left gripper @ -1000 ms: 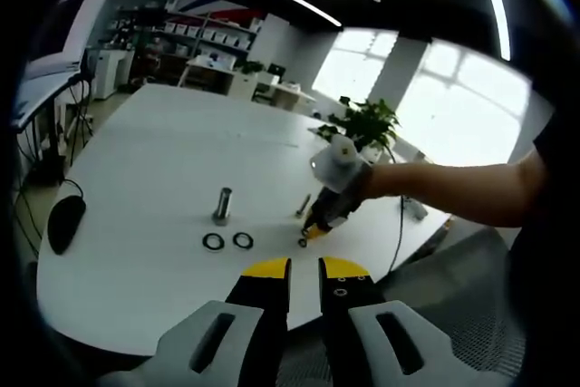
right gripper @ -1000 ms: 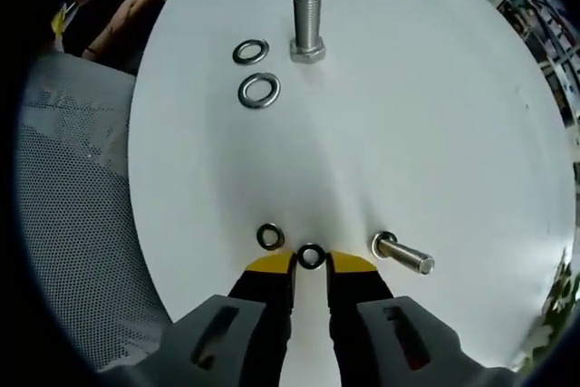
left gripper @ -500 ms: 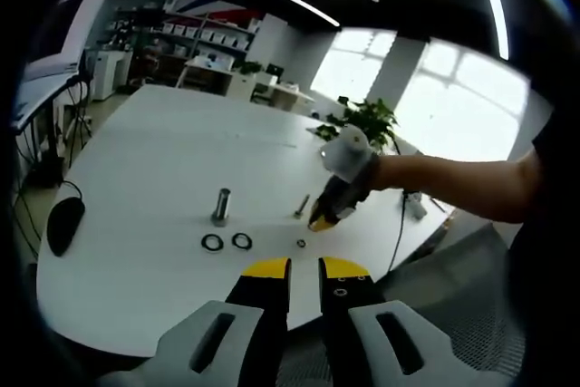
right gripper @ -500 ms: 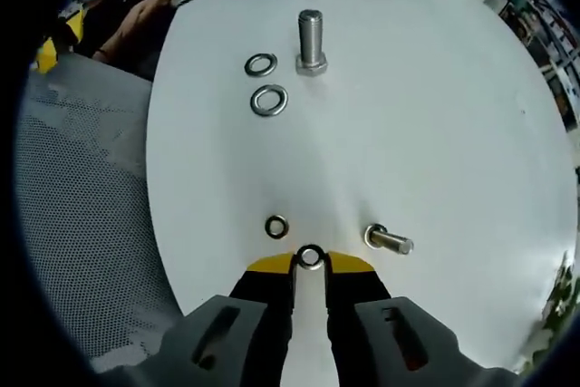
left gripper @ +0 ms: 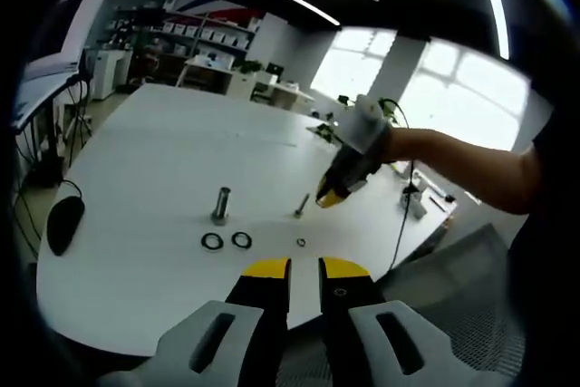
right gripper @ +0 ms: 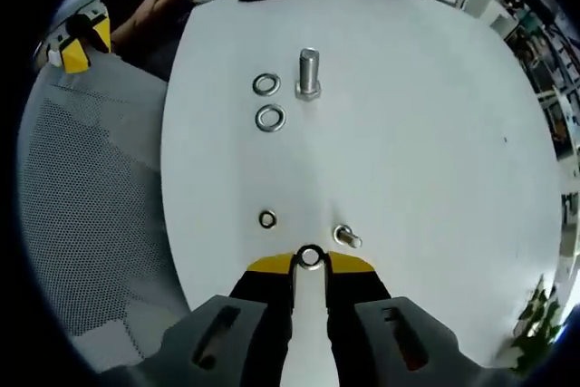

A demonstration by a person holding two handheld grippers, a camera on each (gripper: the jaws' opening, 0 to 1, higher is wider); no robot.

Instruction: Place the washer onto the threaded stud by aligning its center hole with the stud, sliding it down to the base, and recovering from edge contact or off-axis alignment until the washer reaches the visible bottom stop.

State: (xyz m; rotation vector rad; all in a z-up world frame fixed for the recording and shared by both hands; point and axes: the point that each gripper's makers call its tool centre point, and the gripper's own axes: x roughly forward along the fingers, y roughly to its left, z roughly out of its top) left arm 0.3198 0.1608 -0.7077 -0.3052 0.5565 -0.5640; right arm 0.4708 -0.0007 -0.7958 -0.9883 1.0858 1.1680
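Right hand-held gripper [right gripper: 310,263] clamped on washer [right gripper: 310,256], above desk [right gripper: 435,133] | left hand-held gripper [left gripper: 304,269] nearly together, empty | stud [right gripper: 308,72] upright, well apart | advice: carry washer level, center hole over stud, lower squarely.

The right gripper [right gripper: 310,265] pinches a small washer [right gripper: 310,256] between its yellow-tipped fingers [right gripper: 270,266], above the white bench [right gripper: 435,133]. Beyond lie a loose small washer [right gripper: 267,219], a lying bolt [right gripper: 347,237], two larger washers [right gripper: 268,119] and an upright stud [right gripper: 308,73].
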